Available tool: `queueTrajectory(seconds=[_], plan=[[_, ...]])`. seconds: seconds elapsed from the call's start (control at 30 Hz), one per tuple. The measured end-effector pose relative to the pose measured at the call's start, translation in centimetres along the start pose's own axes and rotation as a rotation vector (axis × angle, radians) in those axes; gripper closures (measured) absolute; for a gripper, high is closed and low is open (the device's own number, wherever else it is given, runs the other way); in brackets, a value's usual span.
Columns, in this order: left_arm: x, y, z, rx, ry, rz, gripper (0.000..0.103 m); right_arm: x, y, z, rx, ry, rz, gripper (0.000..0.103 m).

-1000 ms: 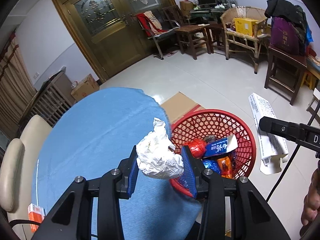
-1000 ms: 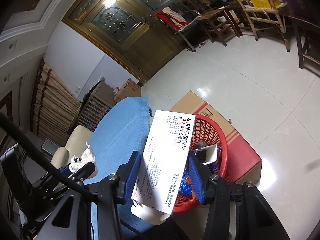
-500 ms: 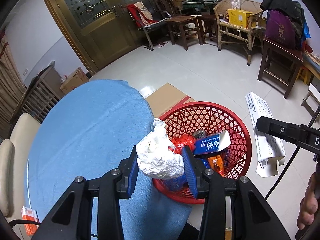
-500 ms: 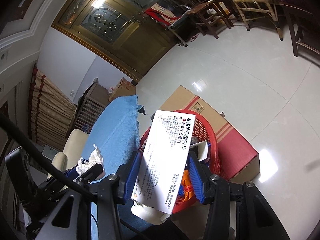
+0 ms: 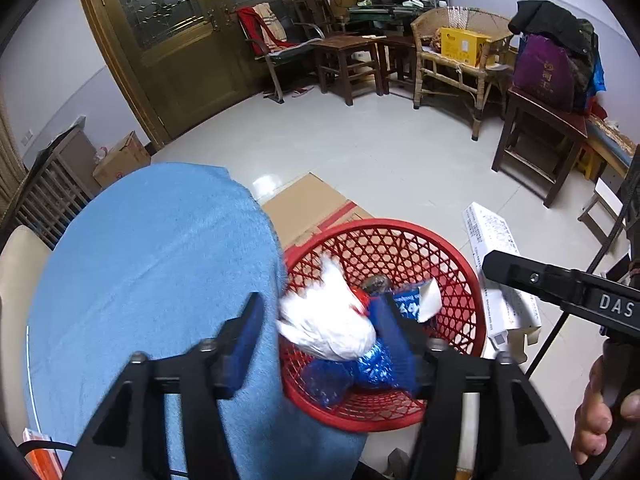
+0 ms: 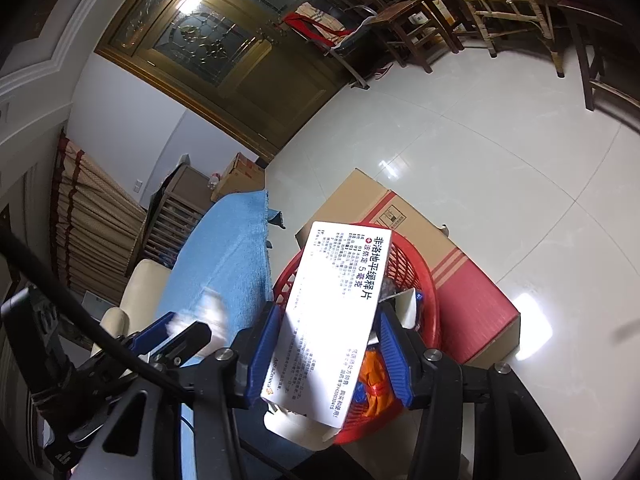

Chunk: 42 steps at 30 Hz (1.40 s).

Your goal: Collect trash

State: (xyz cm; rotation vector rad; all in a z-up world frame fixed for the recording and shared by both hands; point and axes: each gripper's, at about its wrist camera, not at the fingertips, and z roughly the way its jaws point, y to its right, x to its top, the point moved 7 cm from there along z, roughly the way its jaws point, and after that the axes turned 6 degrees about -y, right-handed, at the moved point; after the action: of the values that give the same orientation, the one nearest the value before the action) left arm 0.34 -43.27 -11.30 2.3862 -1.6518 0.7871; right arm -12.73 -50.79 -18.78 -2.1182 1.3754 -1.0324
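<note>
The left gripper (image 5: pixel 316 332) had just spread, letting the crumpled tissue (image 5: pixel 330 320) fall toward the red basket (image 5: pixel 460 264); the right gripper (image 6: pixel 328 354) kept pinching the medicine box (image 6: pixel 334 312), probably next in.

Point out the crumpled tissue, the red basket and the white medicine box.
Tissue (image 5: pixel 332 320), left wrist view, middle of the white wad.
Basket (image 5: pixel 384 225), left wrist view, far rim.
Medicine box (image 6: pixel 336 312), right wrist view, centre of the printed face.
</note>
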Motion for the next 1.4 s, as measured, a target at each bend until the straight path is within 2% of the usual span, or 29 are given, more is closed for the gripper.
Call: queueTrajectory(seconds=[0.03, 0.1, 0.27, 0.5, 0.6, 0.67, 0.83, 1.13, 1.23, 1.27, 1.4], plan=[[0.1, -0.3, -0.2, -0.001, 0.011, -0.005, 0.037, 0.1, -0.1, 0.3, 0.007, -0.007, 0.005, 0.043], [0.2, -1.0, -0.6, -0.008, 0.023, -0.017, 0.037, 0.3, -0.1, 0.9, 0.025, -0.021, 0.016, 0.030], [-0.3, -3.1, -1.8, 0.023, 0.049, -0.040, 0.037, 0.2, -1.1, 1.7, 0.052, -0.043, 0.031, 0.030], [-2.4, -6.2, -5.1, 0.138, 0.097, -0.065, 0.036, -0.9, -3.5, 1.5, 0.050, -0.049, -0.032, 0.030], [-3.4, -7.2, -7.1, 0.196, 0.130, -0.072, 0.029, -1.4, -4.8, 1.3, 0.048, -0.048, -0.060, 0.030], [-4.0, -8.0, -8.5, 0.223, 0.158, -0.077, 0.029, -1.8, -5.9, 1.0, 0.045, -0.045, -0.089, 0.030], [-5.7, -10.4, -12.1, 0.277, 0.203, -0.124, 0.028, -3.0, -10.1, 0.1, 0.036, -0.031, -0.192, 0.030], [-10.1, -16.6, -18.8, 0.391, 0.267, -0.302, 0.027, -6.8, -20.3, -2.3, 0.039, 0.025, -0.451, 0.030], [-11.9, -18.6, -20.8, 0.467, 0.287, -0.352, 0.019, -8.4, -23.4, -3.1, 0.045, 0.045, -0.524, 0.030], [-12.6, -19.2, -21.6, 0.495, 0.299, -0.370, 0.011, -8.9, -24.2, -3.3, 0.049, 0.049, -0.544, 0.030], [-14.5, -20.9, -23.7, 0.551, 0.328, -0.417, 0.011, -11.3, -27.8, -4.1, 0.048, 0.064, -0.634, 0.030]])
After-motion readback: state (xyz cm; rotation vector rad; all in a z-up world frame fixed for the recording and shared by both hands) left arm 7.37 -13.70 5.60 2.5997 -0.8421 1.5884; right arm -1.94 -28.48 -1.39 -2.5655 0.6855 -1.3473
